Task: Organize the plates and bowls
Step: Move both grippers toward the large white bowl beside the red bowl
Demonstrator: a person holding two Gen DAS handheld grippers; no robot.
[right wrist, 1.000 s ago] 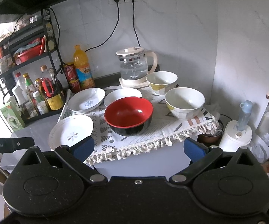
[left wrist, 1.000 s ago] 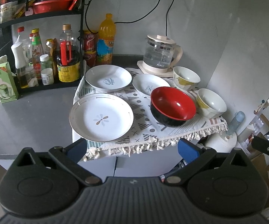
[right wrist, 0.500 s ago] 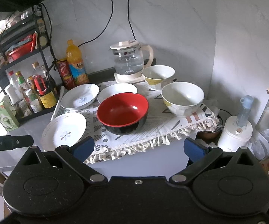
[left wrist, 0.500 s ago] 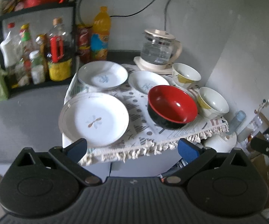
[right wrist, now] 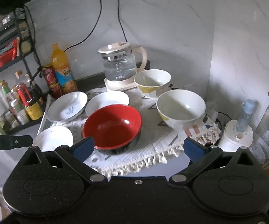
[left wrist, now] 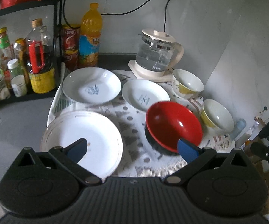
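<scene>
Grey marble-look walls are framing a cramped corner desk point(right wrist: 18, 130), where a fringed patterned cloth point(right wrist: 153, 143) is cushioning the crockery. Plates are sitting to one side: a large white plate with a thin rim line point(left wrist: 89, 138) at the front, two smaller white plates with blue marks point(left wrist: 91, 87) point(left wrist: 145, 95) behind. Bowls are gathering toward the wall side: a glossy red bowl with a black outside point(right wrist: 113, 127), then two white bowls with yellow patches point(right wrist: 181, 108) point(right wrist: 153, 81). Nothing is stacked yet. Both tools are hovering short of the desk edge, the left gripper point(left wrist: 132, 150) and right gripper point(right wrist: 138, 147) each with jaws spread wide and empty, seemingly sizing up a first pick.
</scene>
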